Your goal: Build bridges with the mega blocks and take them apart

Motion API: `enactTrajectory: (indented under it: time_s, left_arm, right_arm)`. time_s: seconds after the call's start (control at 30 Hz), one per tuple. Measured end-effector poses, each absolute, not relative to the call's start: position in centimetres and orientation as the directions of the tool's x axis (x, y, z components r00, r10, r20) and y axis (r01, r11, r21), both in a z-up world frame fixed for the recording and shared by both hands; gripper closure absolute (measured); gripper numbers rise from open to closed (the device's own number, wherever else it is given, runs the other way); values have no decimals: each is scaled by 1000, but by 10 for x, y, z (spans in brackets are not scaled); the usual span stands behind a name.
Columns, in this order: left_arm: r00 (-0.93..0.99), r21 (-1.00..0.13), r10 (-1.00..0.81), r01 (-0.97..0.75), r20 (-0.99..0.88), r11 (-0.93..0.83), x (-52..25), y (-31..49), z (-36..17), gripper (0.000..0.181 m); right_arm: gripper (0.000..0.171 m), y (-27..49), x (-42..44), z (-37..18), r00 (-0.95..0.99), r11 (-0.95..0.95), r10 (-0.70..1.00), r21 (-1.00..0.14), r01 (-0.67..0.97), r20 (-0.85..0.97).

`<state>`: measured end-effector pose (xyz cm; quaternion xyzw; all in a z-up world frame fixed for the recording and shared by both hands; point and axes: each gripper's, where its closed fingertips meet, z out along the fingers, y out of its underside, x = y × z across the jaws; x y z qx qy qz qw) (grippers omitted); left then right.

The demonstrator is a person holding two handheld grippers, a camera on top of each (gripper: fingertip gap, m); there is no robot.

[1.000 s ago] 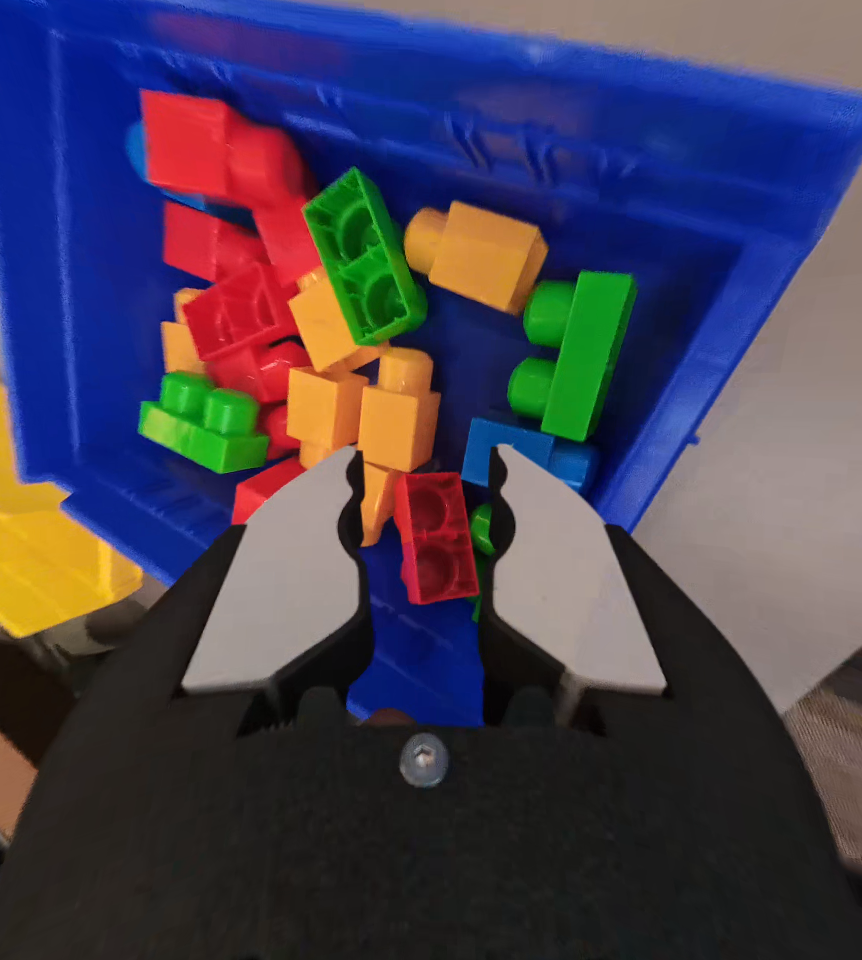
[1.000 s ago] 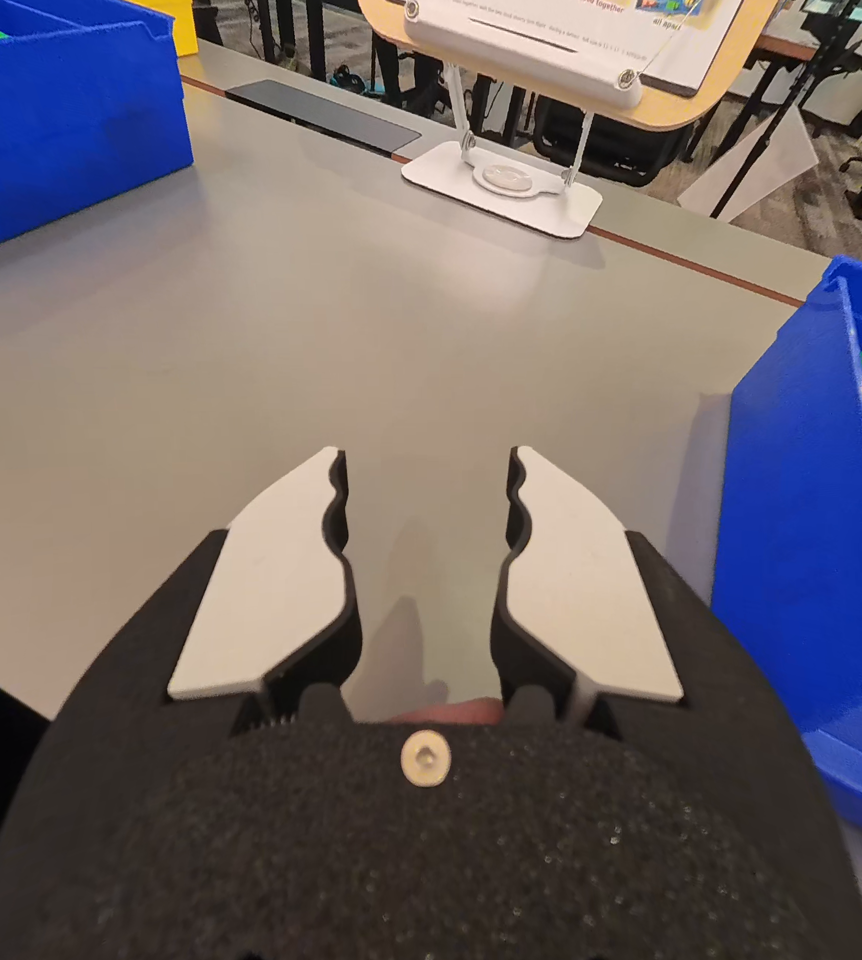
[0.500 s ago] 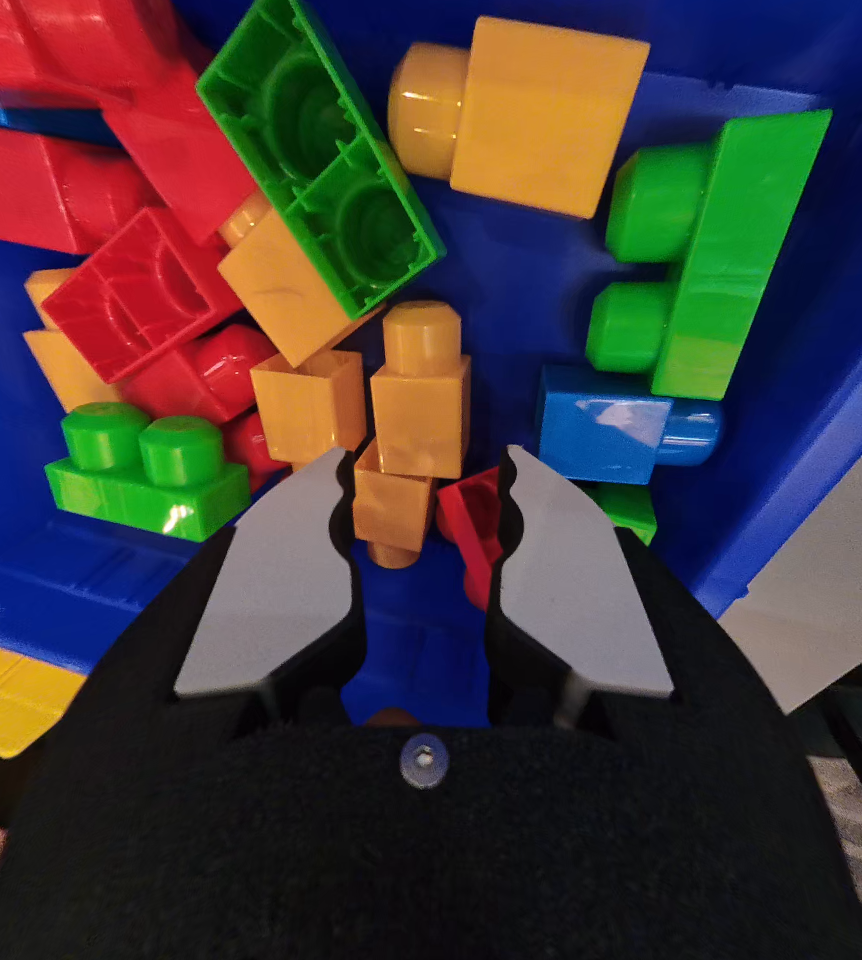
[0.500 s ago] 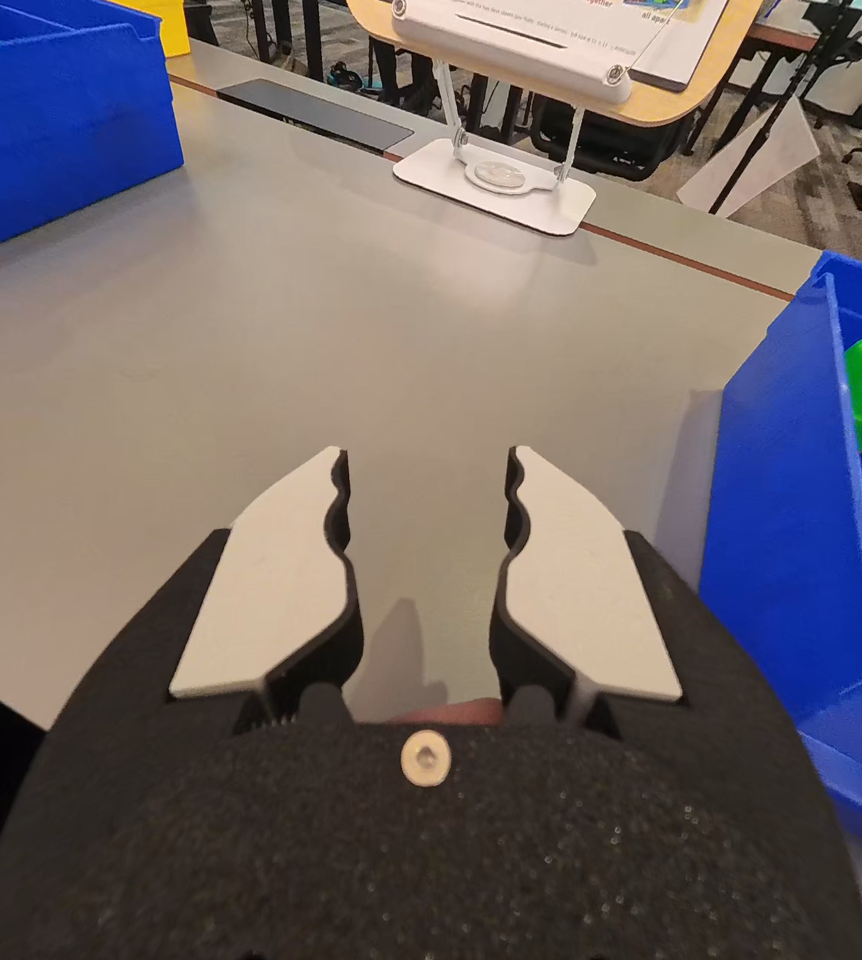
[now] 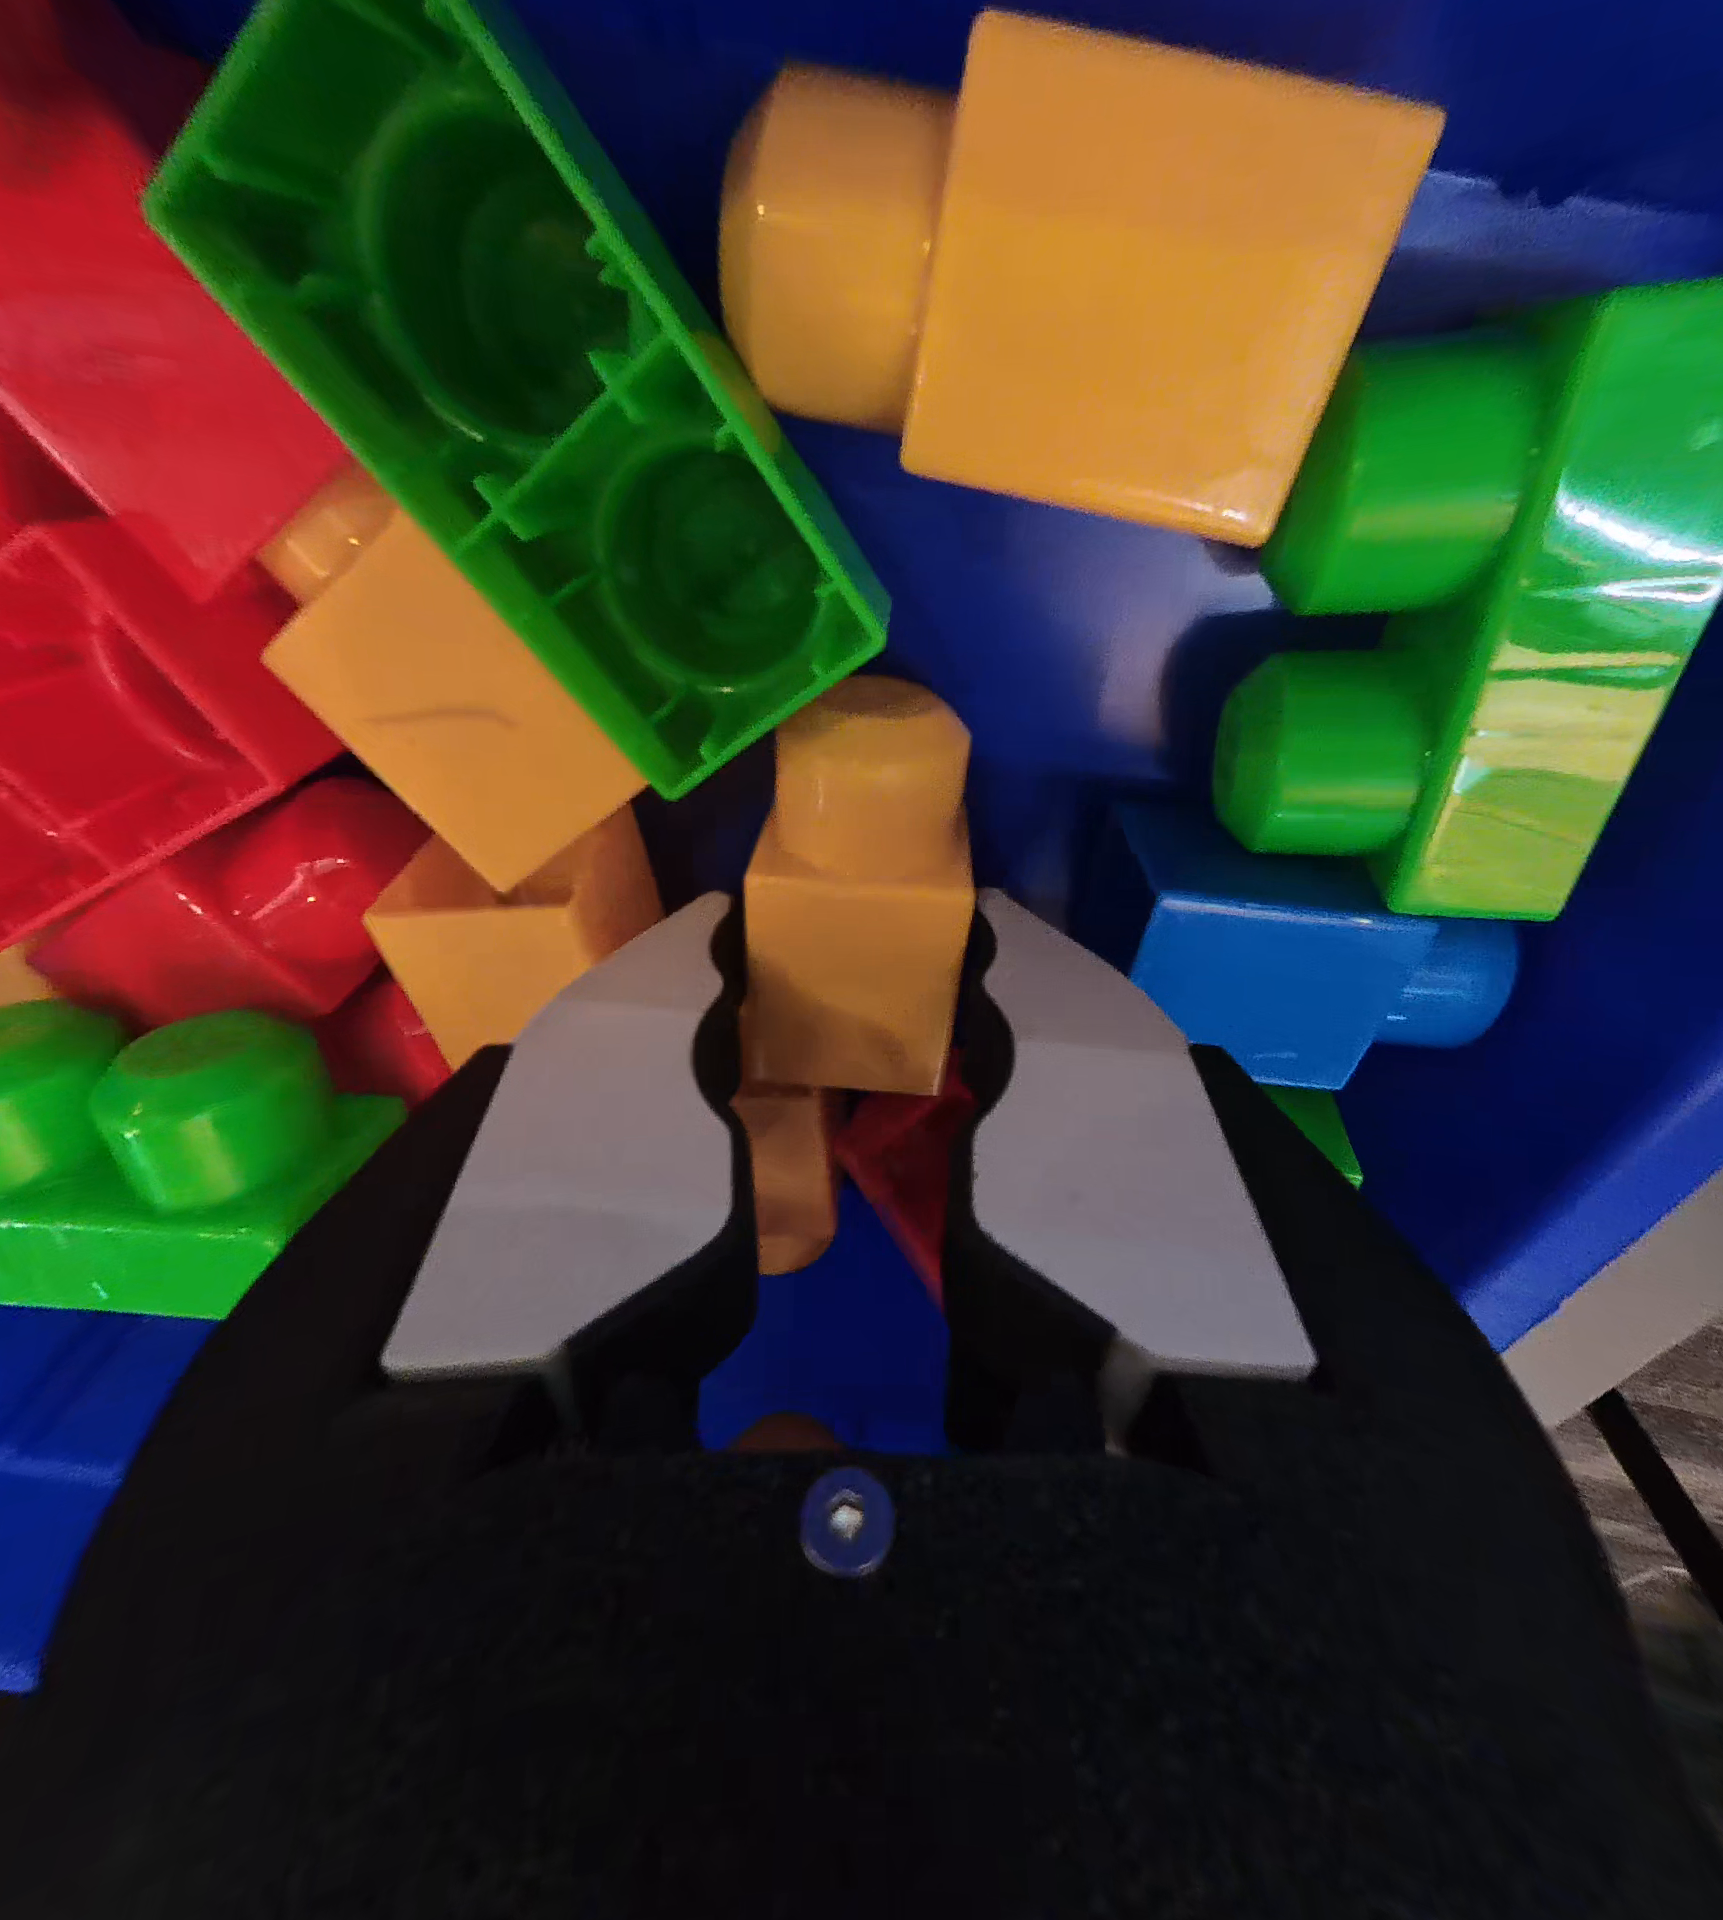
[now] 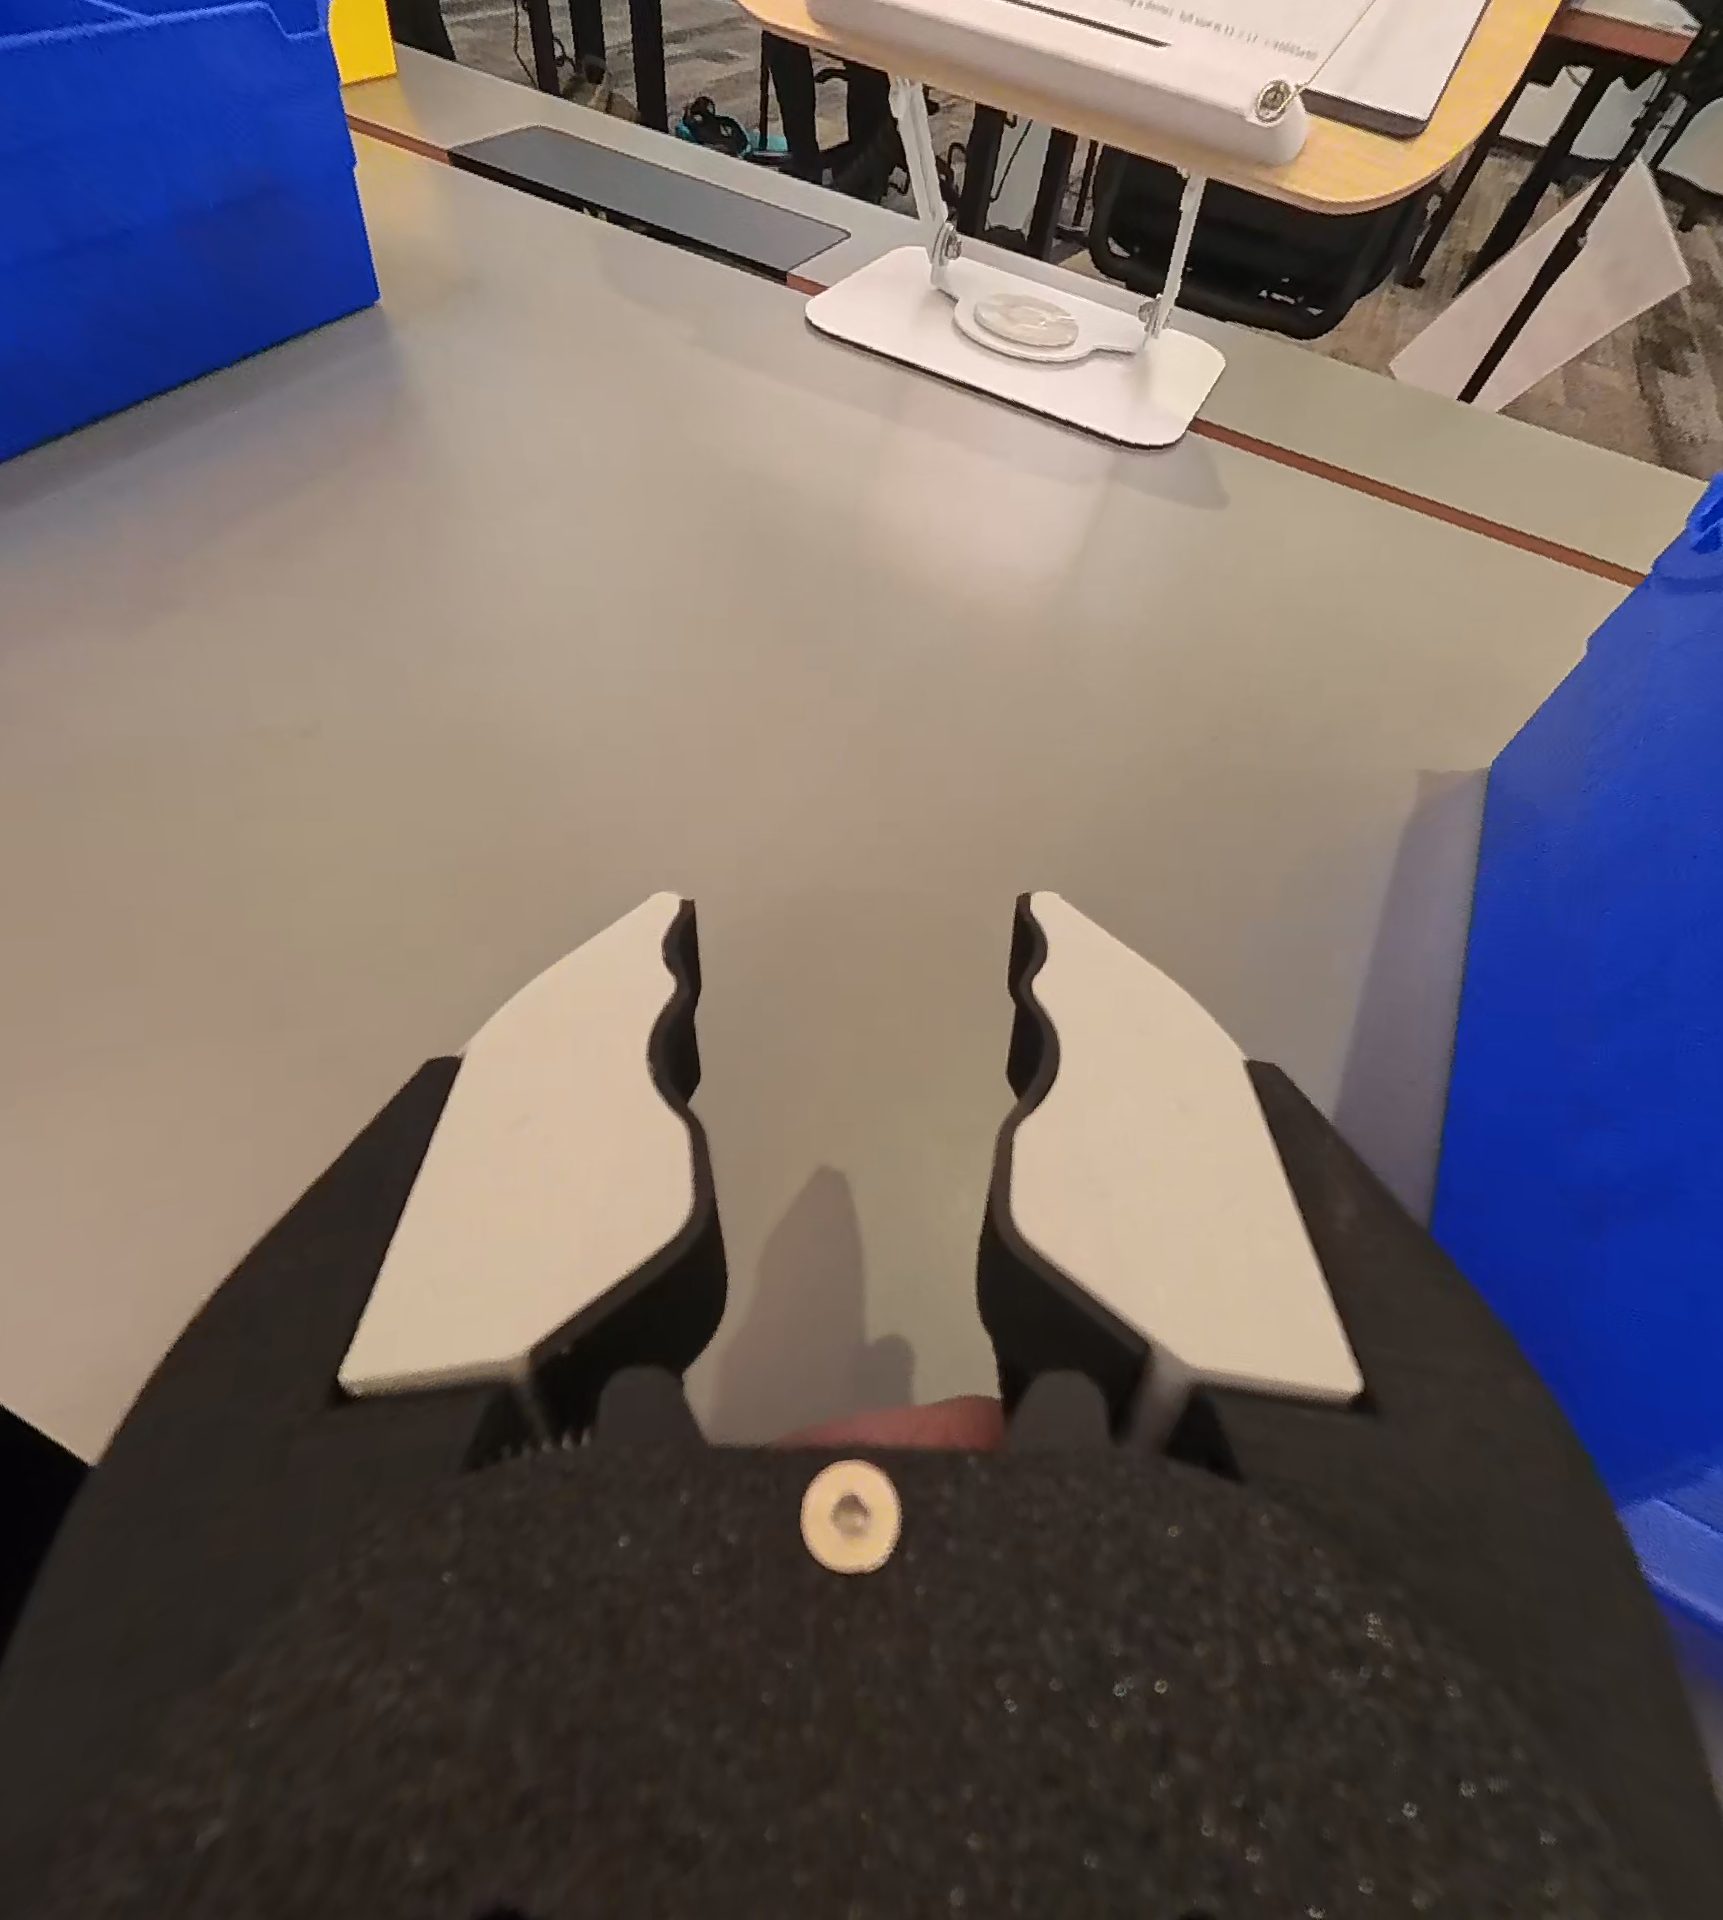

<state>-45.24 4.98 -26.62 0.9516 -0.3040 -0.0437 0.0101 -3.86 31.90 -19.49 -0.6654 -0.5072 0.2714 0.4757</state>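
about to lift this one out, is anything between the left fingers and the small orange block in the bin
Nothing visible. The left gripper already has its fingers on either side of the small orange block, close against its faces. The upturned green block leans close above its stud, and another orange block sits just to the left, outside the fingers.

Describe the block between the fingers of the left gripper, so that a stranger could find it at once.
Look into the blue bin full of blocks. Near its middle, the left gripper closes around a small orange block. Unlike its neighbours, it has a single stud pointing away from the camera, toward the overturned green block.
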Motion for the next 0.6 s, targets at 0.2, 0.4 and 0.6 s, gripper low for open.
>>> enactTrajectory:
  time_s: [0.2, 0.4, 0.6]
  left_arm:
    - [803, 43, -588, -587, -91, -808, -452, 49, -266, 145]
    - [804, 8, -579, -584, -135, -812, -453, 53, -253, 145]
    - [840, -210, -446, -517, -308, -830, -448, 76, -183, 145]
  right_arm:
    - [115, 321, -37, -194, 338, -35, 934, -910, 413, 117]
    - [116, 322, -35, -189, 339, -29, 933, -913, 407, 122]
    - [116, 318, -34, -178, 332, -14, 935, -920, 391, 127]
